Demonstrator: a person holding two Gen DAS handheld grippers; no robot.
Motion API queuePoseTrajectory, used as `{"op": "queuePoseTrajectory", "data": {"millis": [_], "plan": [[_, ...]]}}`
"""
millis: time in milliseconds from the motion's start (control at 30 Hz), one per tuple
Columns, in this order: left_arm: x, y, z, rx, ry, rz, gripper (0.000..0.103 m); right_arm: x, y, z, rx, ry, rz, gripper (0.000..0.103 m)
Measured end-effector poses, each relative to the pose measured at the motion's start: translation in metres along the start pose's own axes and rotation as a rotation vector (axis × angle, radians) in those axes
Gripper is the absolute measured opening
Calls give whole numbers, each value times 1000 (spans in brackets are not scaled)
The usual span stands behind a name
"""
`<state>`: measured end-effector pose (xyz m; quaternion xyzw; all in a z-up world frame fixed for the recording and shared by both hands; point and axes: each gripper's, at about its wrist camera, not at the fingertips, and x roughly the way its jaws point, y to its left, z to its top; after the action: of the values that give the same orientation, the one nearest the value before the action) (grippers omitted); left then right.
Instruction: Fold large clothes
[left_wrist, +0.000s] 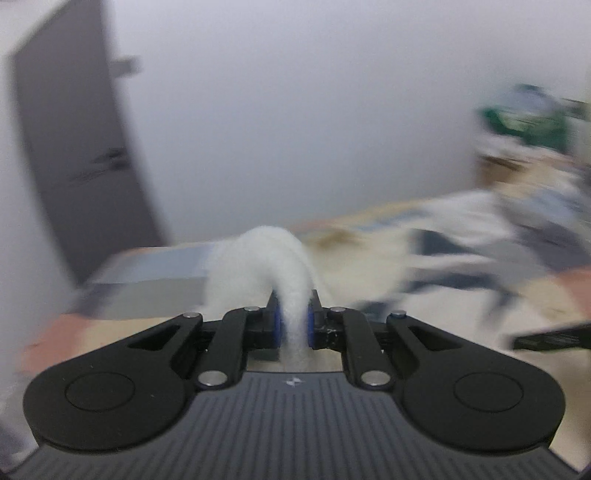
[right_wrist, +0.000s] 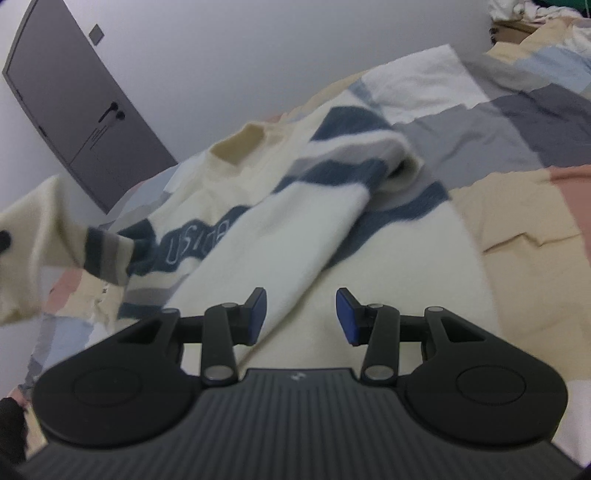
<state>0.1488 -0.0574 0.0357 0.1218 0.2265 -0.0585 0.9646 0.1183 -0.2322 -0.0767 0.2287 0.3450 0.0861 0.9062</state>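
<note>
My left claw (left_wrist: 294, 325) pinches the soft, floppy sweater (right_wrist: 258, 221) at a cuff; my right claw (right_wrist: 300, 314) gapes empty, low centre, over the body.

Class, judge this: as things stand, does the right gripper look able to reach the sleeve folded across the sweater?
Probably yes. The right gripper is open and empty, and the folded sleeve lies just ahead of its fingertips, nothing between.
</note>
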Motion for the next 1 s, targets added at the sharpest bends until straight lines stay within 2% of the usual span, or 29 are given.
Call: {"op": "queuePoseTrajectory", "data": {"millis": [100,133,200,267,333,400,467,567,700,767,1000], "plan": [[21,-53,-15,26,102,-183,15,-5,-6,2,7,-12,-10,45],[30,-66,-23,16,146,-227,15,-6,-8,3,12,-14,-14,45],[47,-87,-42,2,211,-269,15,-9,-12,6,11,-20,-18,45],[59,-97,-60,1,256,-257,16,-10,-15,8,1,-27,-27,45],[64,-90,-73,-59,262,-264,17,-9,-15,8,-8,-25,-18,45],[63,-74,-81,-141,260,-277,31,-7,-15,7,-5,-20,-3,45],[57,-60,-88,-201,266,-292,60,-5,-12,7,-13,-13,17,45],[46,-39,-98,-278,246,-286,68,-4,-5,5,-39,-11,40,45],[35,-6,-108,-394,224,-252,70,-9,10,-2,-92,-15,102,46],[32,6,-110,-444,224,-230,70,-12,19,-6,-124,-16,128,57],[32,35,-113,-547,174,-266,70,-17,60,-29,-282,16,269,57]]}}
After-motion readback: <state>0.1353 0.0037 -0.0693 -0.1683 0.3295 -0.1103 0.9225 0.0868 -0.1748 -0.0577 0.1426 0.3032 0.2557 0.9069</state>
